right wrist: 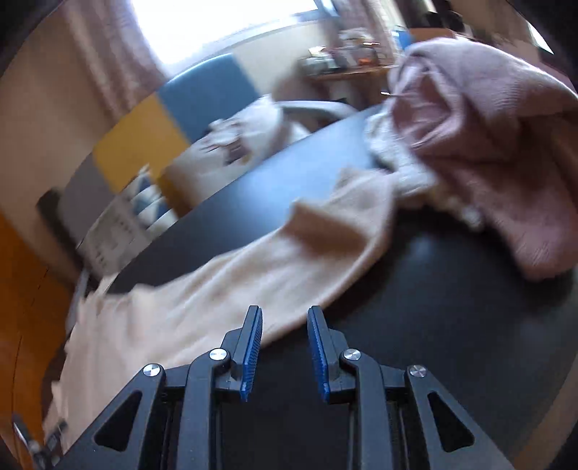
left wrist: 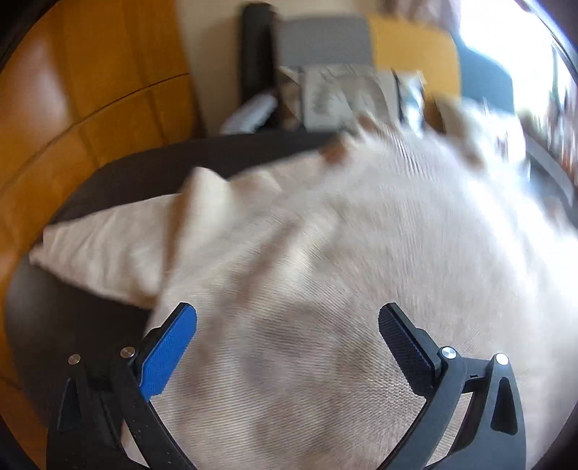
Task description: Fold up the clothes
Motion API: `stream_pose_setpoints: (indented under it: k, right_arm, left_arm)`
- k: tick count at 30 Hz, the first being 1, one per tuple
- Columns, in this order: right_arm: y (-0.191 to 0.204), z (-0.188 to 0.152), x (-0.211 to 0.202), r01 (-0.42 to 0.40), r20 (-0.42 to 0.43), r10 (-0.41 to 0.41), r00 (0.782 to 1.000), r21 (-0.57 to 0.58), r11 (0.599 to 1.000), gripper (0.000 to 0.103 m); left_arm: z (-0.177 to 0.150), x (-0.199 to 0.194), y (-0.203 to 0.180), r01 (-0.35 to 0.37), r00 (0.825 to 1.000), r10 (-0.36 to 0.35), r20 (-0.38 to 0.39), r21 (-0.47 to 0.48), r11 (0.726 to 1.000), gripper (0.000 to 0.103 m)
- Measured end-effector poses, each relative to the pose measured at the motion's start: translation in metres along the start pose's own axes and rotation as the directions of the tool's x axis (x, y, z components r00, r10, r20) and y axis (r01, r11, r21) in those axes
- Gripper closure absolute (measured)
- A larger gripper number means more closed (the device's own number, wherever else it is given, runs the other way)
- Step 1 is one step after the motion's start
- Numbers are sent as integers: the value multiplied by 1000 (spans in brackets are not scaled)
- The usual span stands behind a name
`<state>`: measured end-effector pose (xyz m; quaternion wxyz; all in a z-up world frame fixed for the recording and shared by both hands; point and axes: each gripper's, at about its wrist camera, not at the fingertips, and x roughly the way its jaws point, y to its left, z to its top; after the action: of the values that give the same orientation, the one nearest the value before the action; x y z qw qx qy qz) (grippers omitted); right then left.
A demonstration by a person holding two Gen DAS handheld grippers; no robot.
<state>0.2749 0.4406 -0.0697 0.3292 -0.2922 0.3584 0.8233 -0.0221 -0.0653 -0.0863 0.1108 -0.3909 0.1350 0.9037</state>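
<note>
Dark round table (right wrist: 451, 307), blurred room behind with a bright window (right wrist: 224, 25) and a blue-and-yellow panel (right wrist: 173, 119). Cream garment (left wrist: 325, 271) spread over the table, one fold reaching toward its left edge. Left gripper (left wrist: 287, 321) hovering over the cream cloth, fingers spread wide, holding nothing. Right gripper (right wrist: 284, 325) just above the table at the cream garment's (right wrist: 253, 267) edge, fingers (right wrist: 251, 347) slightly parted, empty. Pink garment (right wrist: 505, 144) bunched at the far right, touching the cream one.
</note>
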Motion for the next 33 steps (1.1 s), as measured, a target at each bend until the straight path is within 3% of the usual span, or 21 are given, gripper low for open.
stream_pose_setpoints:
  k: [3, 8, 14, 19, 20, 21, 24, 27, 32, 33]
  right_arm:
    - [-30, 31, 20, 59, -37, -56, 998, 75, 995, 74]
    - [-57, 56, 49, 77, -68, -66, 996, 177, 981, 74]
    - [-64, 68, 78, 59, -90, -38, 995, 247, 967, 74]
    - [-67, 73, 82, 77, -61, -62, 996, 274, 959, 74]
    - [-66, 73, 82, 83, -57, -70, 996, 268, 960, 78]
    - [-67, 73, 81, 96, -57, -84, 995, 256, 962, 92]
    - [-74, 70, 72, 115, -24, -113, 993, 260, 959, 98]
    - [-76, 65, 51, 184, 54, -204, 977, 256, 949, 98]
    - [-71, 59, 43, 313, 49, -330, 943, 216, 925, 97]
    - [-70, 57, 43, 332, 25, -346, 938, 228, 915, 90]
  left_arm:
    - [-1, 5, -6, -8, 1000, 8, -11, 32, 999, 0]
    - [-2, 21, 18, 135, 988, -141, -59, -92, 987, 0]
    - [-5, 15, 9, 88, 996, -90, -27, -57, 994, 0]
    - [-6, 18, 12, 109, 993, -112, -30, -72, 991, 0]
    - [-5, 18, 13, 112, 993, -115, -30, -74, 991, 0]
    - [-5, 18, 13, 112, 993, -115, -30, -74, 991, 0]
    - [-6, 18, 13, 113, 993, -115, -29, -74, 991, 0]
    - [-6, 18, 13, 116, 993, -118, -27, -76, 990, 0]
    - [-6, 18, 15, 120, 992, -123, -26, -79, 990, 0]
    - [-5, 18, 15, 122, 992, -124, -26, -80, 989, 0]
